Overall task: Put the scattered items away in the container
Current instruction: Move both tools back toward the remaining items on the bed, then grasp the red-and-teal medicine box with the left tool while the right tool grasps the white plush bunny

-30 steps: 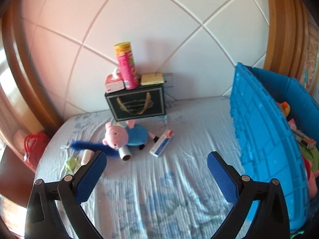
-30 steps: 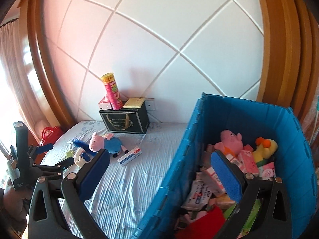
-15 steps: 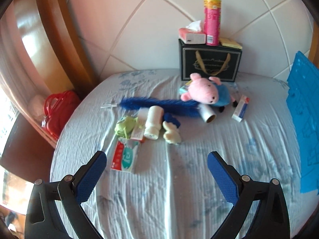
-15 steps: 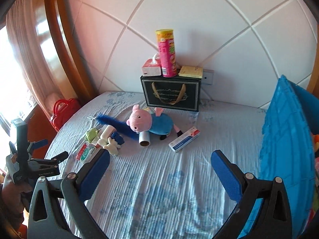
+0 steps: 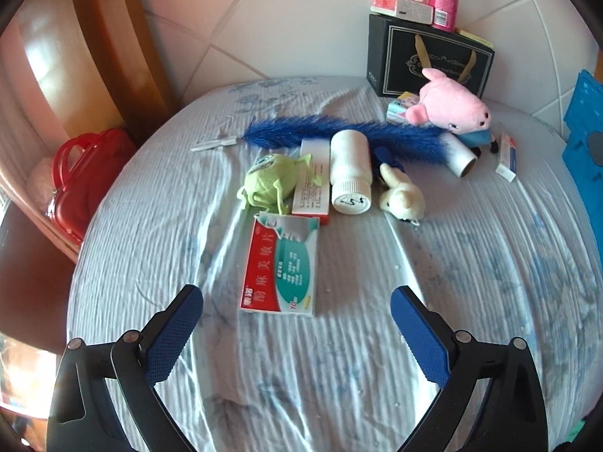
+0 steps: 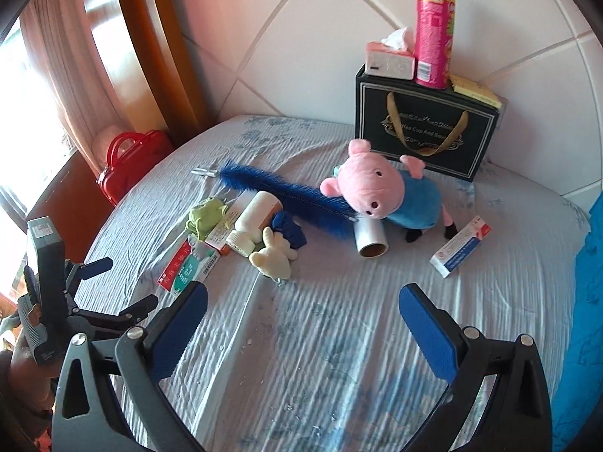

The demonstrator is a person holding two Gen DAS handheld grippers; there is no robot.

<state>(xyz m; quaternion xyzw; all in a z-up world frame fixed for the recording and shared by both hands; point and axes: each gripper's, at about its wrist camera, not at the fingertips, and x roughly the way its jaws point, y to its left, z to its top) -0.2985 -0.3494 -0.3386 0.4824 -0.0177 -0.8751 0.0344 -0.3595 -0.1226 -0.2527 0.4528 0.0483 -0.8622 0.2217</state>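
Scattered items lie on the bed. A red and green medicine box (image 5: 280, 266) (image 6: 187, 264) lies nearest my left gripper (image 5: 297, 322), which is open and empty just short of it. Behind it are a green plush (image 5: 267, 182), a white bottle (image 5: 349, 170), a cream plush (image 5: 401, 197), a blue feather (image 5: 339, 135), a pink pig plush (image 5: 450, 107) (image 6: 371, 184), a film roll (image 6: 371, 243) and a white-blue box (image 6: 460, 245). My right gripper (image 6: 303, 316) is open and empty above the bed. The blue container (image 6: 588, 320) stands at the right edge.
A black gift bag (image 6: 426, 132) stands against the headboard with a tissue box (image 6: 390, 58), a pink can (image 6: 433, 30) and a yellow box (image 6: 476, 90) on it. A red case (image 5: 81, 173) sits beside the bed at the left. My left gripper also shows in the right wrist view (image 6: 113, 286).
Both grippers have swung left, away from the container, and moved closer to the scattered items. The medicine box now lies just ahead of my left gripper. Both stay open.
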